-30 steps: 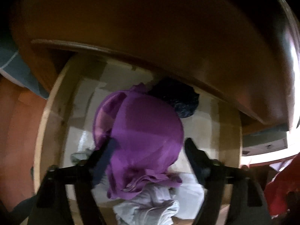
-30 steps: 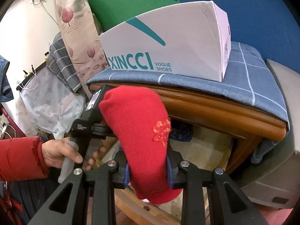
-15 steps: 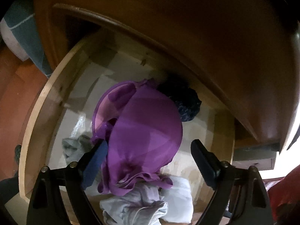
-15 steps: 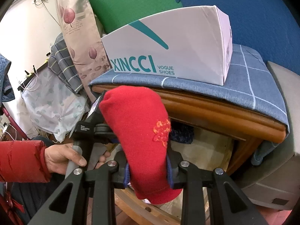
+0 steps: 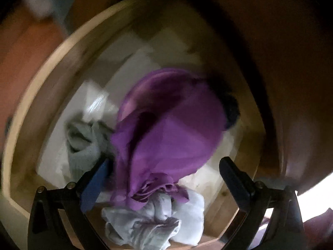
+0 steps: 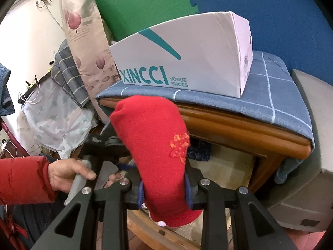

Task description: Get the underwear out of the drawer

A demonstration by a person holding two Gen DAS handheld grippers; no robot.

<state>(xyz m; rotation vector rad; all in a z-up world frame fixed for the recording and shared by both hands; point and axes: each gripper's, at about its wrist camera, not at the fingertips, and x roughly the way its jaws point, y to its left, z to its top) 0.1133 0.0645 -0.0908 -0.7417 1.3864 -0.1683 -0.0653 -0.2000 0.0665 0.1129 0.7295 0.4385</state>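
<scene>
Over the open pale wooden drawer (image 5: 25, 137), the left gripper (image 5: 164, 170) has just been spreading its jaws wide; they straddle a crumpled purple satin undergarment (image 5: 170, 137) without pressing it (grey cloths (image 5: 83, 143) lie alongside). The right gripper (image 6: 165, 187) clamps a red knitted sock (image 6: 154, 145).

Pretty cluttered room: green (image 6: 133, 2) and blue foam mats (image 6: 270, 14) up against the wall, a blue checked cloth (image 6: 276, 95) over the wooden desk (image 6: 239, 127), white shoe box (image 6: 187, 58) on top, daylight on the left wall (image 6: 27, 48).
</scene>
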